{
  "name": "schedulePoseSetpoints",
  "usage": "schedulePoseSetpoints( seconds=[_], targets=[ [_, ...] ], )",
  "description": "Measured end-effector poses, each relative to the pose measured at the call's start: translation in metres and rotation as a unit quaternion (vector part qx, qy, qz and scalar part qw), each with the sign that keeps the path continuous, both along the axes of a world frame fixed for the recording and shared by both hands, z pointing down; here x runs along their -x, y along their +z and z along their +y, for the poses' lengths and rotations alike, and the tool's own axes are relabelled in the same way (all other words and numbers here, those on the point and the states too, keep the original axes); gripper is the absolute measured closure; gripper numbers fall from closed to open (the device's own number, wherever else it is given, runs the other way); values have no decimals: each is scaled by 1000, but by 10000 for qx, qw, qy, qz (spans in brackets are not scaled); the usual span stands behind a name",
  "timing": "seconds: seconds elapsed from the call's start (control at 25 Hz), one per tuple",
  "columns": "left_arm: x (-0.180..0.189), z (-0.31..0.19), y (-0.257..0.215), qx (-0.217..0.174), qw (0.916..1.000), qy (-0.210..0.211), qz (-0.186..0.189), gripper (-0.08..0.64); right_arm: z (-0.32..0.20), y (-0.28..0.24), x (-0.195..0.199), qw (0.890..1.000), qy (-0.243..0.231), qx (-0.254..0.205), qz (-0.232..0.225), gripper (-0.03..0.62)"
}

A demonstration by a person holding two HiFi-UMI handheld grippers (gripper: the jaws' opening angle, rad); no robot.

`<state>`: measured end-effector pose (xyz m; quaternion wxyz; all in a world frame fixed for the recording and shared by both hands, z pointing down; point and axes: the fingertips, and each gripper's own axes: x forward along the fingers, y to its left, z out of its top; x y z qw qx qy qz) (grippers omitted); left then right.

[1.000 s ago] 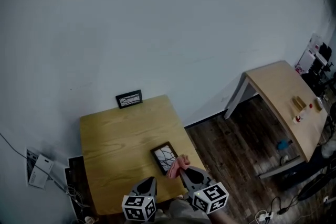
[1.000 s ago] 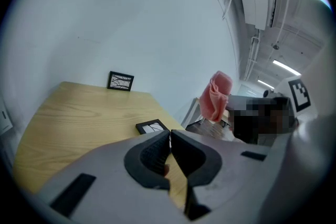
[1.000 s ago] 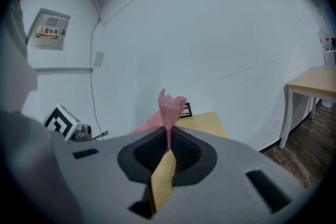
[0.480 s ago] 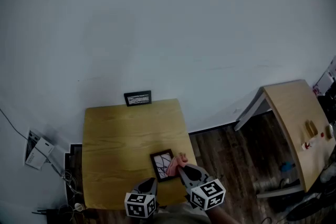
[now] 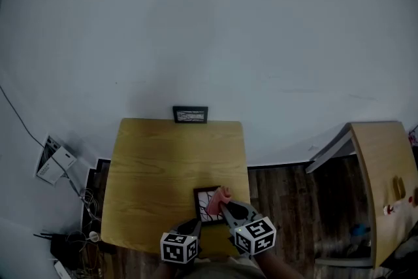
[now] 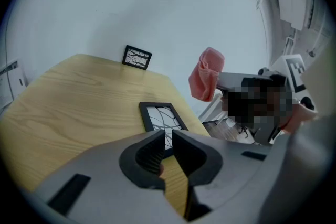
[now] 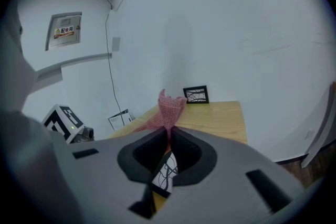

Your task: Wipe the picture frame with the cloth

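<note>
A black picture frame (image 5: 206, 205) with a branch drawing lies flat near the front right of the wooden table (image 5: 157, 166). In the left gripper view the same picture frame (image 6: 161, 117) lies just beyond my shut, empty left gripper (image 6: 169, 134). My right gripper (image 7: 168, 135) is shut on a pink cloth (image 7: 169, 106), which sticks up from its jaws. In the head view the pink cloth (image 5: 222, 195) hangs over the frame's right edge. There my left gripper (image 5: 194, 227) is at the frame's near corner and my right gripper (image 5: 227, 205) is beside it on the right.
A second small black frame (image 5: 190, 114) stands against the white wall at the table's far edge. Another wooden table (image 5: 385, 180) stands to the right across dark floorboards. Papers (image 5: 53, 159) and cables lie on the floor to the left.
Both grippers have come down and closer to the flat frame. The cloth has moved from beside the frame's right corner to over its right edge. The head view has swung right.
</note>
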<state>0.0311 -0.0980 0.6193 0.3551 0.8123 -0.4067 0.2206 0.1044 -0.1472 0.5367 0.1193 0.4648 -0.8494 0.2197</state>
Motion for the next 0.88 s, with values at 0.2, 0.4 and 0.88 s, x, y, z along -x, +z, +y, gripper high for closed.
schedulePoseSetpoints(
  seconds=[0.2, 0.4, 0.88],
  targets=[
    [1, -2, 14, 294, 9992, -258, 113, 492, -12, 22, 11, 9989, -383, 180, 187, 577],
    [0, 0, 28, 516, 9982, -309, 73, 433, -21, 46, 22, 9961, -701, 352, 411, 577],
    [-3, 2, 50, 895, 9954, -327, -80, 431, -39, 97, 42, 9823, -1351, 696, 1094, 577]
  ],
)
